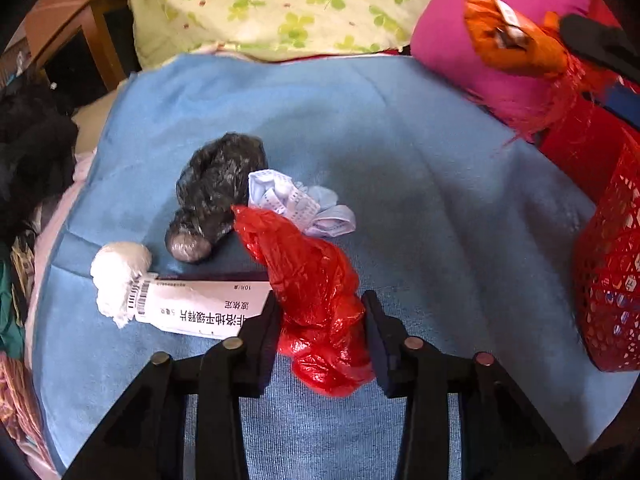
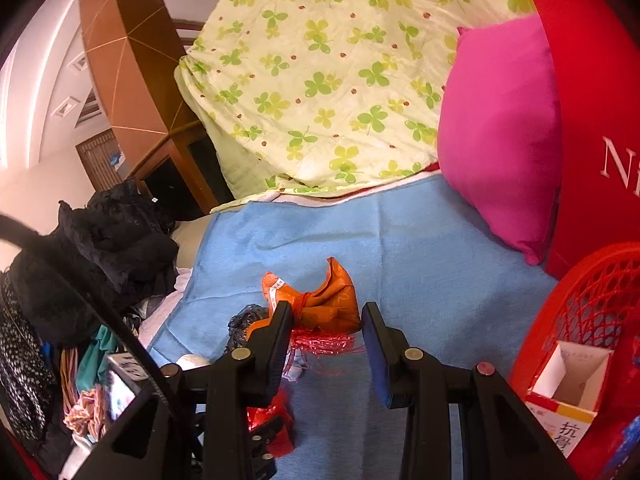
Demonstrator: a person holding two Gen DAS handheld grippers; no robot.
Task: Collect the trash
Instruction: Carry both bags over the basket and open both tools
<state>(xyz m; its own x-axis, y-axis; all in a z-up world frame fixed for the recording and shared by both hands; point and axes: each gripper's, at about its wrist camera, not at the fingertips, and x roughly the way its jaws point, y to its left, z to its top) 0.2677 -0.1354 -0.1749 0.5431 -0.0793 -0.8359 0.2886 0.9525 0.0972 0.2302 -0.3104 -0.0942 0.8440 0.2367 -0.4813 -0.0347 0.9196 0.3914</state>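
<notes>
My left gripper (image 1: 322, 312) is shut on a crumpled red plastic bag (image 1: 312, 280) lying on the blue blanket (image 1: 400, 152). Beside it lie a black plastic bag (image 1: 216, 192), a crumpled light-blue paper (image 1: 296, 204), a white wad (image 1: 118, 276) and a white medicine box (image 1: 200, 308). My right gripper (image 2: 326, 316) holds an orange wrapper (image 2: 328, 300) with red shredded strands (image 2: 324, 342), raised above the blanket. From the left wrist view that wrapper (image 1: 508, 40) hangs at the upper right, near the red mesh basket (image 1: 612, 280).
The basket (image 2: 592, 304) holds an open white-and-red carton (image 2: 568, 380). A pink pillow (image 2: 500, 140), a clover-print quilt (image 2: 320, 80) and a red cushion (image 2: 600, 100) lie behind. Dark clothes (image 2: 100, 248) pile at the bed's left edge.
</notes>
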